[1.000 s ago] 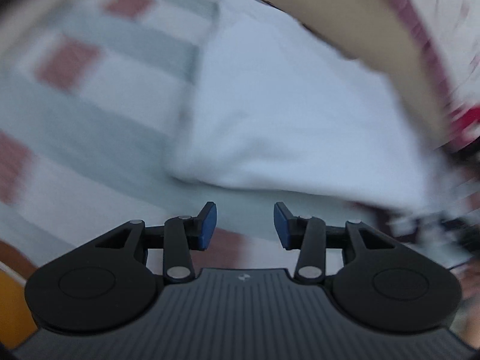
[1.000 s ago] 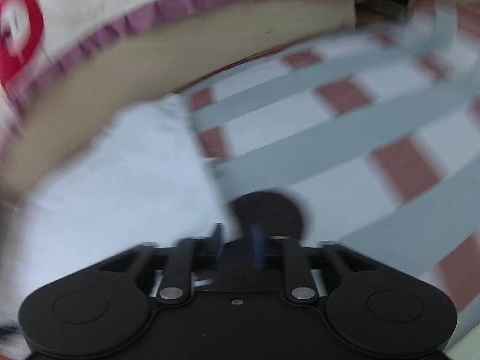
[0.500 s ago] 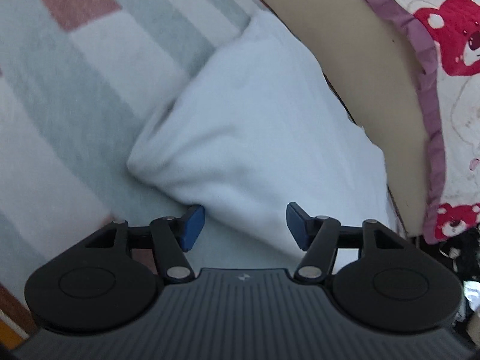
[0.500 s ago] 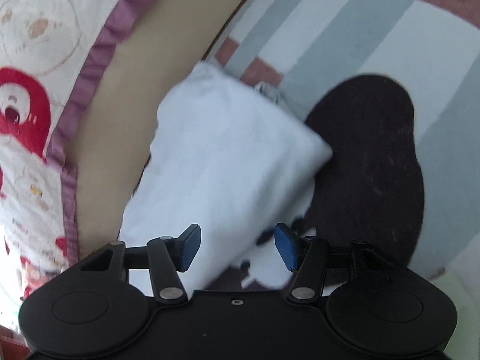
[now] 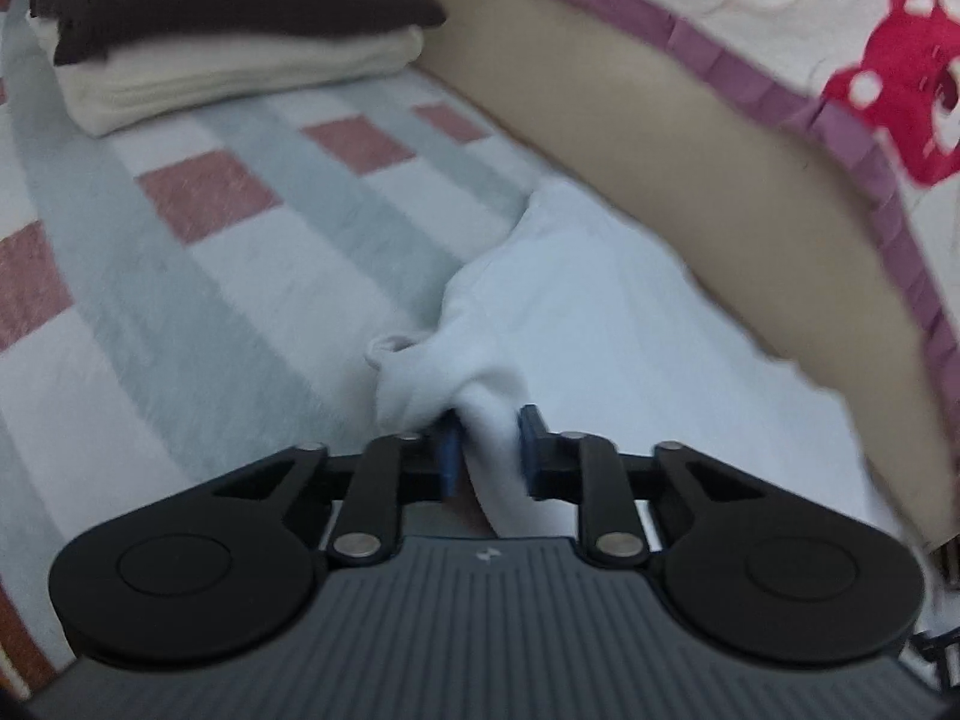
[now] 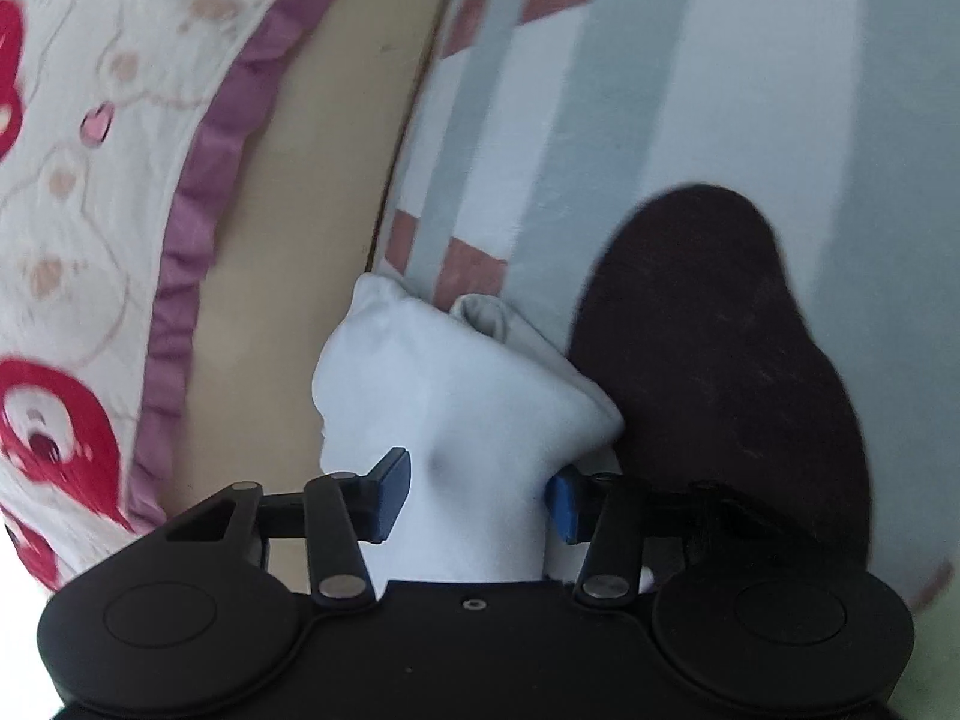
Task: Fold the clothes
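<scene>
Both closing, left tool (image 5: 489,444) and right tool (image 6: 474,495) pinch white garment (image 5: 600,324) beside folded stack (image 5: 240,30).

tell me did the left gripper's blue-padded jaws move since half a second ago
Yes. The left gripper has come in on the white cloth garment, its jaws closing on a bunched fold lying on the checked blanket.

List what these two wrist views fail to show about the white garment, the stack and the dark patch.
- White garment: left wrist view, its near edge is hidden behind the closing left gripper; its type is unreadable.
- Same garment: right wrist view, its lower part is hidden behind the closing right gripper.
- Folded stack: cut off by the top edge.
- Dark patch: right wrist view, cloth or shadow, cannot tell.
</scene>
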### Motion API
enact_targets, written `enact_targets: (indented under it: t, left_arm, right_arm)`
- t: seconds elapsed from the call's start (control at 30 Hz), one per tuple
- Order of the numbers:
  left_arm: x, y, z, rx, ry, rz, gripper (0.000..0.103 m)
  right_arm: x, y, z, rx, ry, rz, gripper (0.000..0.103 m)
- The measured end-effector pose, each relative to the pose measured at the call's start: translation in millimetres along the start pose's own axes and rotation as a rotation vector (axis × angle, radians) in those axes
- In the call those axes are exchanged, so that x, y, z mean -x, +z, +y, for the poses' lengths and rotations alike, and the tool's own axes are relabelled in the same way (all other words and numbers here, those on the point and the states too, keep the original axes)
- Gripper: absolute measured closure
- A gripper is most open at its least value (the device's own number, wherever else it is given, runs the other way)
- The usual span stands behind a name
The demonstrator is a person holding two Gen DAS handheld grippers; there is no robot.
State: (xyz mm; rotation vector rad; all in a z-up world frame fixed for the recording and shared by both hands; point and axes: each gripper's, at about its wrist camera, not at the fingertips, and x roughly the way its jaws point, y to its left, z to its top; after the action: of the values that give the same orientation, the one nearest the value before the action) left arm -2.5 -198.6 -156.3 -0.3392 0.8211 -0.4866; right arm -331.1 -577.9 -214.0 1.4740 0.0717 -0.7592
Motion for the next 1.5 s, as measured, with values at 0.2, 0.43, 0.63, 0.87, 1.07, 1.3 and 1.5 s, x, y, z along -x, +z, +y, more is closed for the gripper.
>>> enact_targets:
  t: [0.2,0.43,0.63,0.87,1.07,1.3,1.5]
  left_arm:
    - [6.1,3.5,-9.6,-0.169,0.094,-0.010,0.087]
    - [-13.7,12.3,8.8,-0.071,0.058,0.085,0.079]
    - [-34.8,22.4,28.8,0.066,-0.053,0.113,0.076]
    - [-6.9,30.8,-17.0,-0.221,-0.010,-0.051,0.094]
    - [52.2,39.3,-9.2,-0.209,-0.042,0.005,0.096]
    - [42.9,-7.4,41.9,-0.136,0.046,0.322,0.092]
    - [67.8,7.1,39.5,-0.167,0.029,0.257,0.086]
  right_arm:
    - [14.0,-17.9,49.3,0.536,-0.073,-0.104,0.094]
    - [13.1,-14.3,47.1,0.607,-0.112,-0.089,0.094]
    - [2.1,-10.1,35.2,0.496,-0.115,-0.051,0.051]
    - [-25.8,10.6,39.4,0.505,-0.032,0.040,0.092]
    - [42.1,11.1,69.4,0.536,0.057,0.006,0.093]
    - [51.2,4.5,40.1,0.596,-0.183,0.130,0.094]
    - [49.1,5.0,42.9,0.599,-0.185,0.125,0.094]
